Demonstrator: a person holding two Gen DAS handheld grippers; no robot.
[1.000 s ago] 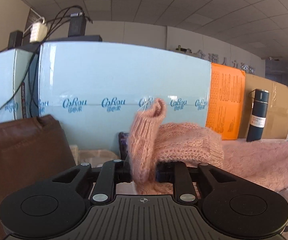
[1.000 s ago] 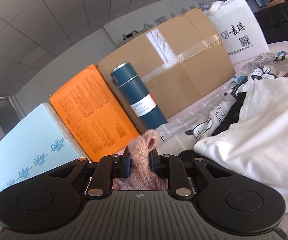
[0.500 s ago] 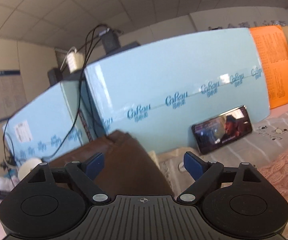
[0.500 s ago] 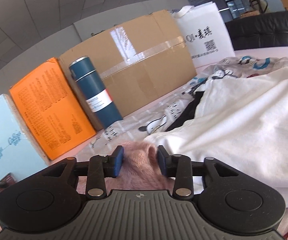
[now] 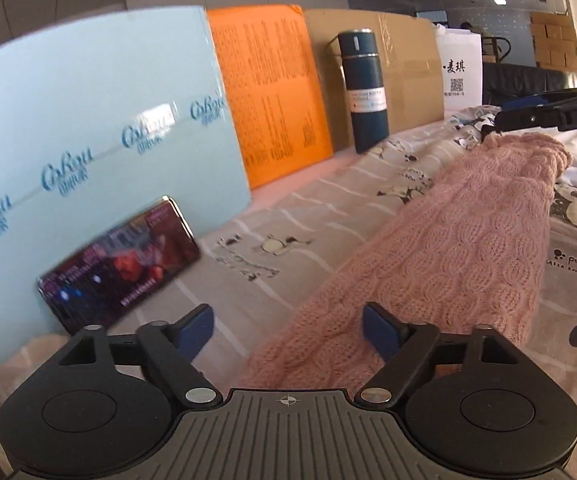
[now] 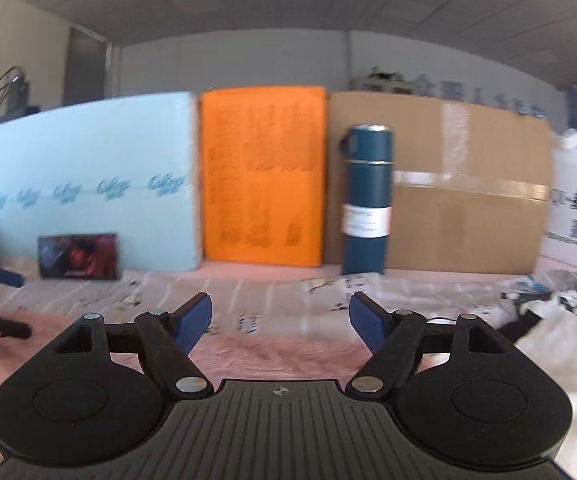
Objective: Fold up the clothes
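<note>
Left gripper (image 5: 288,332): jaws apart and closing, nothing clamped; the near edge of the pink knit sweater (image 5: 448,248) is seen between and below the pads, untouched as far as can be told. The sweater is laid flat on the panda-print sheet (image 5: 308,208), stretched away toward the right gripper (image 6: 280,322). Right gripper: jaws apart and opening, nothing held, pink knit lying below. White garment (image 6: 560,344) is seen at right. Behind: phone (image 5: 120,264) leaned on blue foam board (image 5: 88,100), orange board (image 6: 262,176), teal flask (image 6: 366,200), cardboard box (image 6: 468,192).
</note>
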